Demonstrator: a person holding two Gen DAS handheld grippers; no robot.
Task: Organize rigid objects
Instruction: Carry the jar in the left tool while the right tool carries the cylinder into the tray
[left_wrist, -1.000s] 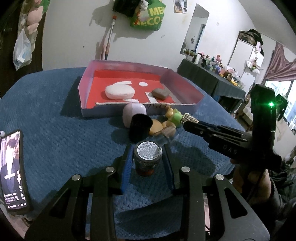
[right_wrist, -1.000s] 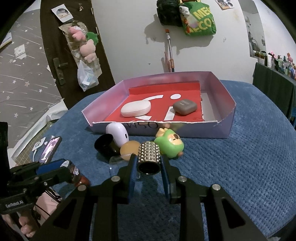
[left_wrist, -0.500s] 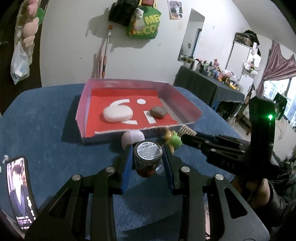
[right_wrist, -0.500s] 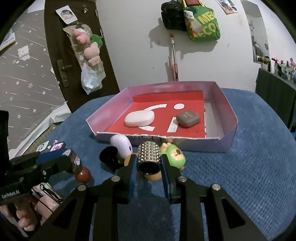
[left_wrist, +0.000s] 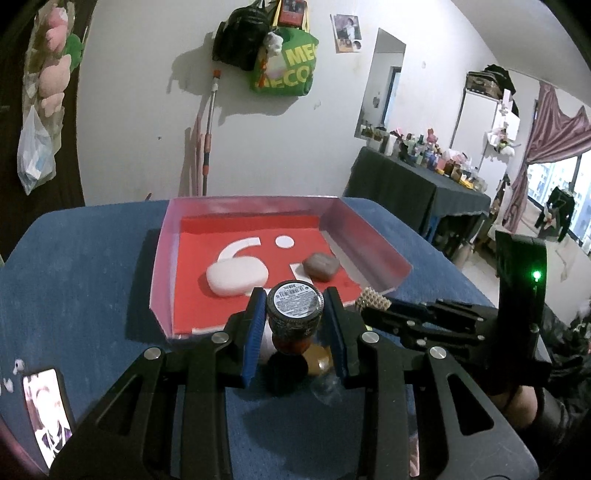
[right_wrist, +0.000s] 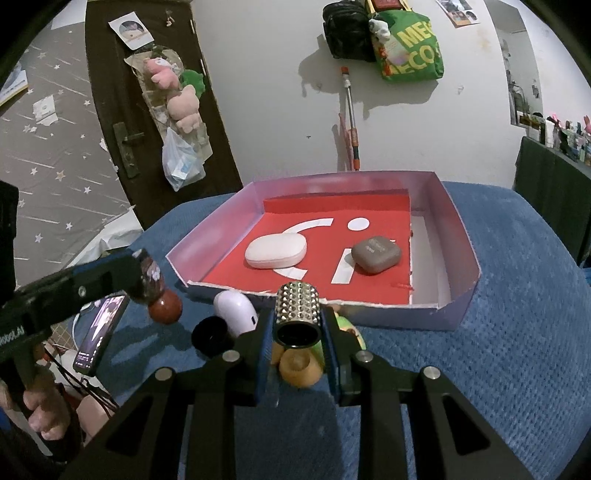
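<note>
My left gripper (left_wrist: 294, 314) is shut on a small dark jar (left_wrist: 294, 306) with a labelled lid and red base, held above the table near the box's front edge. My right gripper (right_wrist: 297, 332) is shut on a studded silver cylinder (right_wrist: 298, 314), also lifted; it shows in the left wrist view (left_wrist: 373, 297). The pink-walled box with red floor (right_wrist: 458, 225) holds a white oval case (right_wrist: 275, 250) and a grey-brown case (right_wrist: 376, 254). On the blue cloth before the box lie a white egg-shaped case (right_wrist: 236, 312), a black cap (right_wrist: 210, 334), a tan wooden piece (right_wrist: 299, 365) and a green toy (right_wrist: 345, 325).
A phone (left_wrist: 46, 406) with a lit screen lies at the table's left front corner, also in the right wrist view (right_wrist: 99, 332). A wall with hanging bags stands behind the table; a dark table with bottles (left_wrist: 424, 181) is to the right.
Both grippers have risen from the cloth and moved forward toward the box, each carrying its object. The jar now hangs over the box's front edge.
</note>
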